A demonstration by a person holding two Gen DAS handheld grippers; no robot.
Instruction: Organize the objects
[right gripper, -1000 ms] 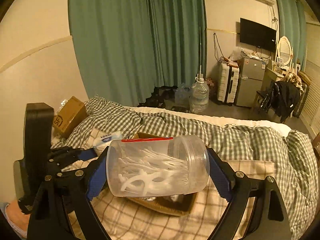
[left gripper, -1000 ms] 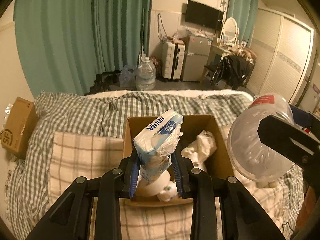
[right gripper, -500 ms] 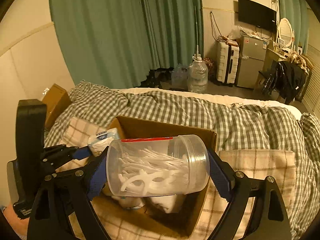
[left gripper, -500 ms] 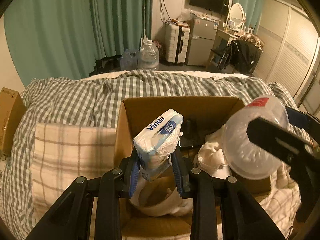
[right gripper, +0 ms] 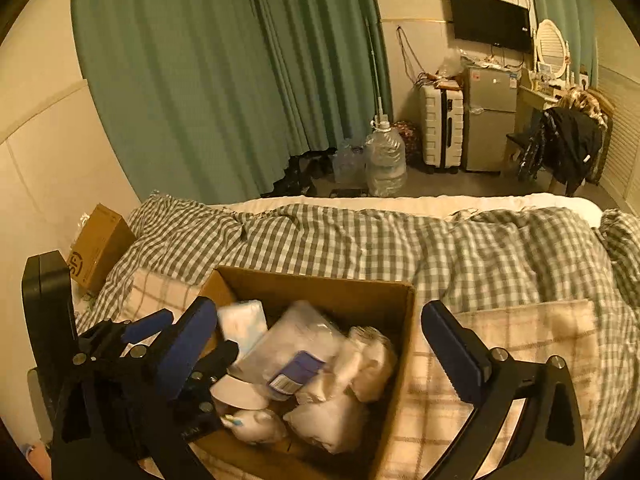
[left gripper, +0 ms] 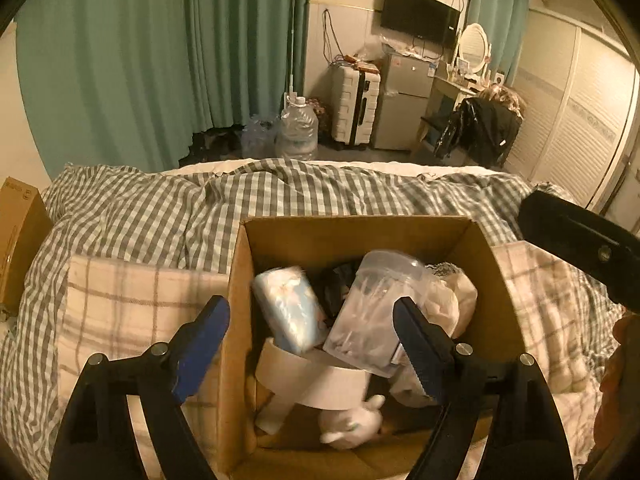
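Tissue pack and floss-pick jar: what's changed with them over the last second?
Both were let go. The left tool opened, and the tissue pack dropped into the cardboard box. The right tool opened too, and the floss-pick jar now lies tilted in the box beside the pack. The box is in the same place on the checked bedding.

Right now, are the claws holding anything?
No. Both claws, left and right, are open and empty. The tissues and jar lie in the box.
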